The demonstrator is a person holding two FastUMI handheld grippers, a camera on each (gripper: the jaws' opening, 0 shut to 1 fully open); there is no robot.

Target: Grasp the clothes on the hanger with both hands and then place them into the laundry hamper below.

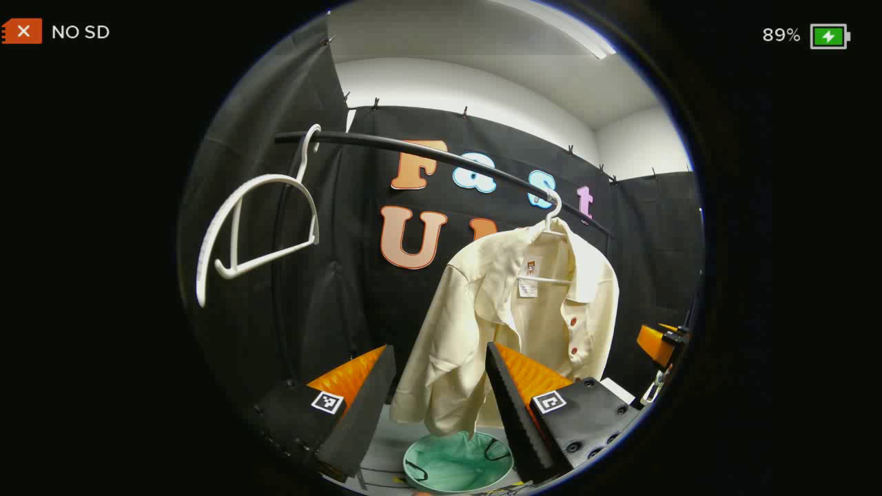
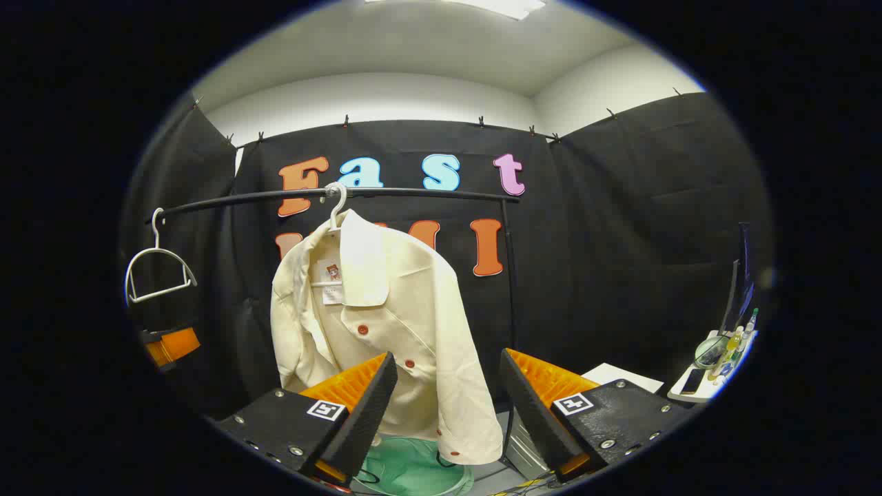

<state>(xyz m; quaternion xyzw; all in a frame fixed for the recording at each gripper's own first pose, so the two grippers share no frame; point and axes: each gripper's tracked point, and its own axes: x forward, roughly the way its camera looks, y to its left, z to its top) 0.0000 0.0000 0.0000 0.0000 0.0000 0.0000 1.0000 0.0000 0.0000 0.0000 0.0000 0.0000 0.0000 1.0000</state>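
1. While its two fingers stand spread wide at the bottom of the left gripper view, the left gripper (image 1: 441, 406) holds nothing; the lower part of the shirt (image 1: 513, 324) shows in the gap between the fingers, farther off and not touched.
2. Each finger block carries a small square black-and-white marker; no words can be read on them.
3. Below the gap, at the bottom centre, sits the green laundry hamper (image 1: 458, 467), under the shirt's hem.
4. The cream shirt with red buttons hangs right of centre on a white hanger (image 1: 551, 213) hooked over a black rail (image 1: 413, 148). A small white tag (image 1: 528, 279) with a tiny picture is at the neck; its print is too small to read.
5. An empty hanger (image 1: 258, 227) hangs tilted from the rail at the upper left.
6. At the right edge, part of the right gripper (image 1: 660, 344) shows.
7. In the right gripper view, the right gripper (image 2: 448, 406) is also spread open and empty, the shirt (image 2: 386, 324) hanging beyond the gap, left of centre, with the hamper (image 2: 413, 472) beneath it at the bottom.
8. The empty hanger (image 2: 158, 272) hangs at the far left; the left gripper (image 2: 172, 346) shows just below it.
9. At the lower right edge, a small table (image 2: 710, 386) bears bottles.
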